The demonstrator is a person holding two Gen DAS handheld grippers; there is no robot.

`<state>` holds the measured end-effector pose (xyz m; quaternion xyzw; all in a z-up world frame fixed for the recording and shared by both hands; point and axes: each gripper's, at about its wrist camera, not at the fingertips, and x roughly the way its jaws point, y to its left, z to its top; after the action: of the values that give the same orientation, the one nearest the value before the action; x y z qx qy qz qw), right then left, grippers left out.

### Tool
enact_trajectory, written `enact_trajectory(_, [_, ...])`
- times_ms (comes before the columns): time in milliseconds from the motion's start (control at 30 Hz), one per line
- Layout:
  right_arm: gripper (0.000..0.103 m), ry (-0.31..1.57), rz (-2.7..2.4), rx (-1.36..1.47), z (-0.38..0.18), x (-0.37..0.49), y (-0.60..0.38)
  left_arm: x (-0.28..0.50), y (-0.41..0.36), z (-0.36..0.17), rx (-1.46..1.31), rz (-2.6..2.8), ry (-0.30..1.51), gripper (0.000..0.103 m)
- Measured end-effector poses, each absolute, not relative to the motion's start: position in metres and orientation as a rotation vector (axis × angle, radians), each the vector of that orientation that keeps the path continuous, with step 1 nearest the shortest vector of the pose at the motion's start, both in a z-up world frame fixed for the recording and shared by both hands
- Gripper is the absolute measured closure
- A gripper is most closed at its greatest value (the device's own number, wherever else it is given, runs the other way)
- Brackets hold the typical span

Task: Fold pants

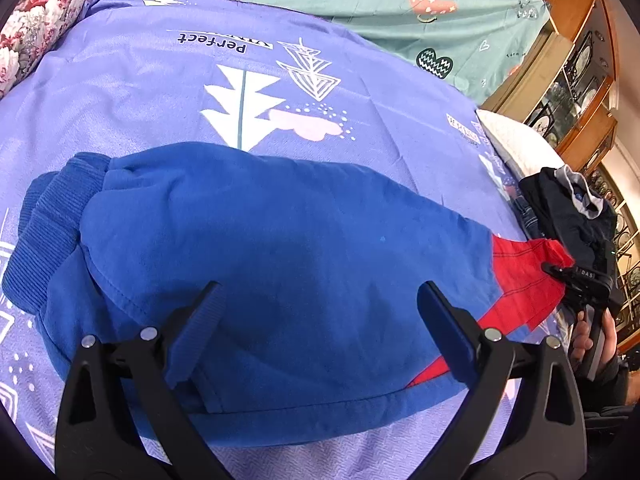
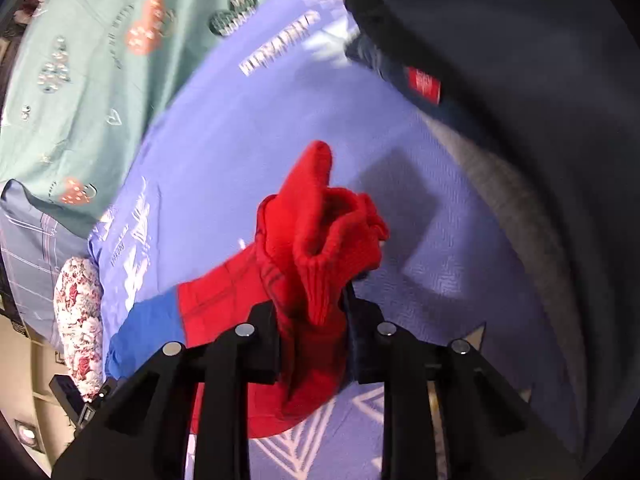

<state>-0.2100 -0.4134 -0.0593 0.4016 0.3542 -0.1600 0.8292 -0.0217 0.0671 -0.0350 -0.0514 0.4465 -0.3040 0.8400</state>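
Note:
Blue pants (image 1: 280, 248) with red lower legs (image 1: 524, 280) lie across a lilac bedspread (image 1: 160, 92), the ribbed waistband (image 1: 44, 232) at the left. My left gripper (image 1: 320, 300) is open and empty, its fingers hovering over the blue seat of the pants near the front edge. My right gripper (image 2: 314, 316) is shut on the red leg cuffs (image 2: 324, 236), which bunch up between its fingers; it also shows in the left wrist view (image 1: 560, 270) at the pants' right end, held by a hand.
A pile of dark clothes (image 1: 568, 208) sits at the bed's right edge and looms close in the right wrist view (image 2: 500, 60). A floral pillow (image 1: 36, 24) lies far left, a green quilt (image 1: 400, 8) behind. A wooden cabinet (image 1: 580, 92) stands at right.

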Motion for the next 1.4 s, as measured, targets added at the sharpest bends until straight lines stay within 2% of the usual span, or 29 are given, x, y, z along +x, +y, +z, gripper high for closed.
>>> enact_trajectory(200, [0.079,0.641,-0.229,0.359,0.035,-0.177,-0.303,-0.020,0.068,-0.035,-0.130,-0.661,0.947,0.005])
enact_trajectory(267, [0.078,0.663,-0.146,0.243,0.040,-0.152,-0.258,-0.021,0.070,-0.034,-0.140,-0.664,0.939,0.005])
enact_trajectory(300, [0.072,0.680,-0.117,0.214,0.039,-0.141,-0.246,-0.021,0.071,-0.033,-0.144,-0.664,0.936,0.005])
enact_trajectory(333, [0.059,0.714,-0.073,0.172,0.029,-0.127,-0.225,-0.021,0.072,-0.033,-0.149,-0.663,0.935,0.005])
enact_trajectory(400, [0.042,0.822,-0.009,0.093,-0.007,-0.103,-0.188,-0.021,0.074,-0.033,-0.157,-0.664,0.934,0.005])
enact_trajectory(433, [0.041,0.902,0.020,0.061,-0.026,-0.094,-0.177,-0.021,0.075,-0.033,-0.163,-0.666,0.933,0.005])
enact_trajectory(500, [0.041,1.037,0.070,0.009,-0.055,-0.088,-0.159,-0.021,0.079,-0.032,-0.181,-0.671,0.929,0.005])
enact_trajectory(800, [0.041,0.813,0.198,0.113,0.016,-0.129,-0.196,-0.012,0.086,-0.037,-0.262,-0.698,0.963,0.005])
enact_trajectory(867, [0.047,0.845,0.152,0.113,0.012,-0.115,-0.200,-0.012,0.086,-0.036,-0.264,-0.695,0.959,0.005])
enact_trajectory(900, [0.058,0.864,0.156,0.122,0.007,-0.108,-0.201,-0.012,0.086,-0.036,-0.264,-0.694,0.958,0.005])
enact_trajectory(933, [0.065,0.905,0.180,0.136,-0.002,-0.099,-0.198,-0.013,0.087,-0.036,-0.263,-0.691,0.956,0.005])
enact_trajectory(1100, [0.067,1.037,0.168,0.066,-0.040,-0.080,-0.177,-0.014,0.087,-0.035,-0.255,-0.687,0.944,0.005])
enact_trajectory(1200, [0.088,1.046,0.166,0.130,-0.041,-0.080,-0.189,-0.015,0.087,-0.035,-0.256,-0.687,0.944,0.005])
enact_trajectory(1400, [0.088,0.865,0.160,0.110,0.022,-0.092,-0.197,-0.014,0.086,-0.035,-0.257,-0.688,0.950,0.005])
